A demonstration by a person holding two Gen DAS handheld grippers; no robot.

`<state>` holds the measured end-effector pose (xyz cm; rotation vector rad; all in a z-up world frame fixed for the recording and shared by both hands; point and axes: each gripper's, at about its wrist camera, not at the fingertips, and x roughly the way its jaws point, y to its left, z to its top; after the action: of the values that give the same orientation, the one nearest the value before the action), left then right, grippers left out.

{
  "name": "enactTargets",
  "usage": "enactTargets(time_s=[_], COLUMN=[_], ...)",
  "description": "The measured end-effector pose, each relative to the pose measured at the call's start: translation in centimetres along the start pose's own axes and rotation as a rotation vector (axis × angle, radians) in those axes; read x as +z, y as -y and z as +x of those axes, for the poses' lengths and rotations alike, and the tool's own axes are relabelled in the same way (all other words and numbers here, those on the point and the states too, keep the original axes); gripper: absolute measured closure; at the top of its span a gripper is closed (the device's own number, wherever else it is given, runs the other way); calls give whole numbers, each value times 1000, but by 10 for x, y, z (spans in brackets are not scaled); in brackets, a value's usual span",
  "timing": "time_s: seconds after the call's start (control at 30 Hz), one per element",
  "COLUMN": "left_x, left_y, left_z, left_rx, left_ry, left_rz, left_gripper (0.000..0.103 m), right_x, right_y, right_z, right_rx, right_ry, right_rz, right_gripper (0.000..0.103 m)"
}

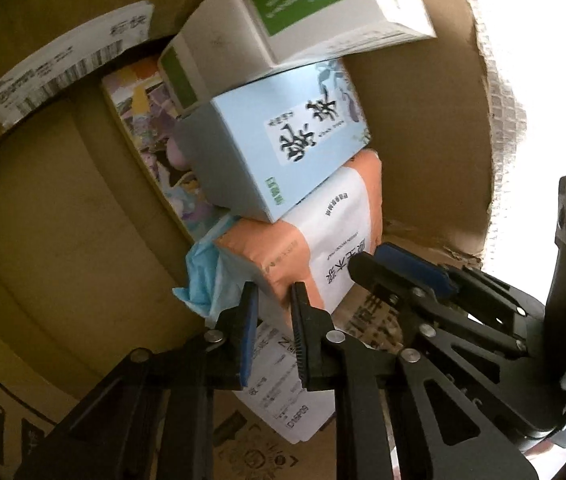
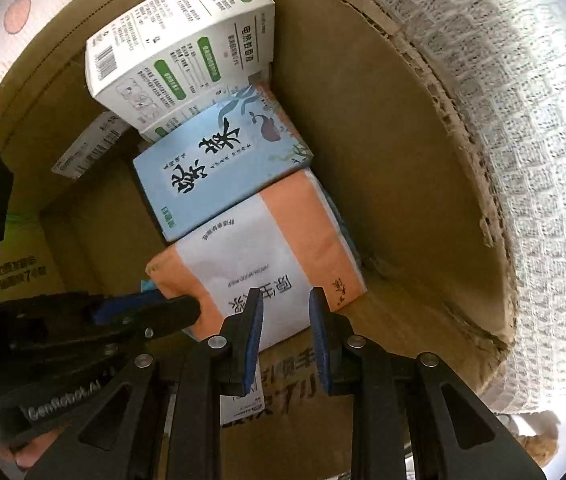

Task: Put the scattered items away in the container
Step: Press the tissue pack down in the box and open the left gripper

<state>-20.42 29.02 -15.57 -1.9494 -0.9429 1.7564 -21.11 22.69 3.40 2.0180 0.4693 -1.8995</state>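
- Both claws are down inside the cardboard box (image 2: 383, 128), working the orange tissue pack (image 2: 259, 264), which lies in the box at the near end of a row, below the blue carton (image 2: 219, 168) and the green-and-white carton (image 2: 179, 52).
- Left claw (image 1: 275, 304): narrow gap, corner of the pack between the pads; real pinch or not, I cannot tell.
- Right claw (image 2: 286, 312): slightly parted over the pack's near edge, gripping nothing visible.
- My call: seat the pack flat, avoid toppling the leaning cartons.
- Hidden: the box floor under the pile, a blue crumpled thing (image 1: 203, 280) half buried, and the surroundings washed out.
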Motion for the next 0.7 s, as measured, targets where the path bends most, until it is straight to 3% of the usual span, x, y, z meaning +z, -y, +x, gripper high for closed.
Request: enactTargets(time_s=[0.13,0.27,0.4,0.7], left_x=[7,10,10,5], left_y=[0,6,16,42], left_z=[9,15,18,12], left_rx=[-43,-32,-2,117], left_ry=[-6,4,22,58], left_rz=[-30,-21,14,79], left_gripper=[85,85,86,77], right_x=[6,13,16,15], right_y=[7,14,17,34], right_z=[6,16,22,32], right_rx=[0,-8,-20,-1], right_ry=[8,-2,0,35], right_rz=[16,18,16,67], right_gripper=[83,83,83,82])
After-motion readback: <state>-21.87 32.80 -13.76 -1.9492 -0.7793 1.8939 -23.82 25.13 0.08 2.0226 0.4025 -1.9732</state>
